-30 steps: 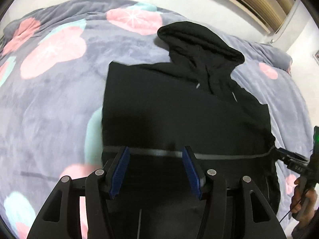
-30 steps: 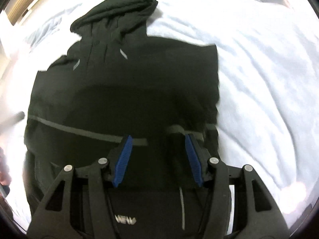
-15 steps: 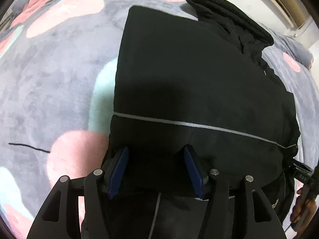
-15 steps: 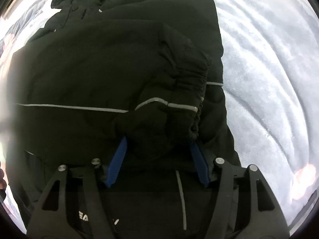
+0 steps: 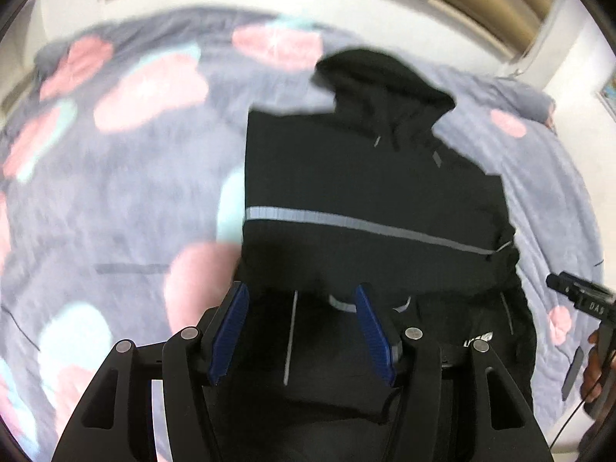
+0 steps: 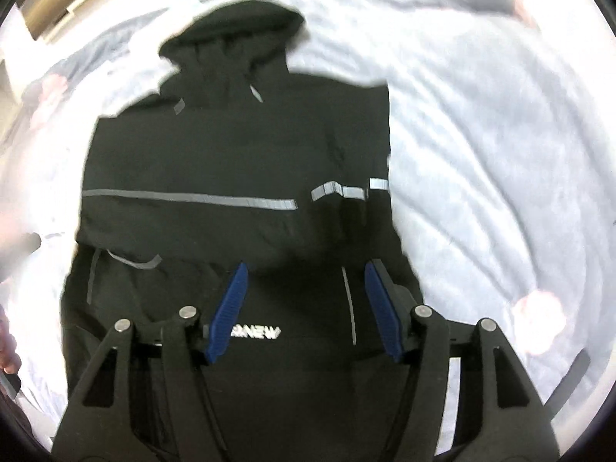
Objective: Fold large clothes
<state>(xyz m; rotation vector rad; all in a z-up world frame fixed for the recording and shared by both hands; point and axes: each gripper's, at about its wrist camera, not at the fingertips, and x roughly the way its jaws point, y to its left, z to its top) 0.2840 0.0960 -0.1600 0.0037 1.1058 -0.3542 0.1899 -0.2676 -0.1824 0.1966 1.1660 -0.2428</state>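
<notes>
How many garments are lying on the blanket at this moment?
1. A black hooded jacket lies on the blanket, hood at the far end, hem nearest both open grippers. Anything under the jacket would be hidden.

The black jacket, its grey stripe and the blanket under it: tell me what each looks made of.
Black jacket: seemingly a matte woven synthetic shell, since it creases softly and shows no sheen.
Grey stripe: likely reflective tape, a flat band that shines pale against the black cloth.
Blanket: probably plush fleece, with a fuzzy grey nap and printed pink and mint shapes. Motion blur leaves the finer texture open.
</notes>
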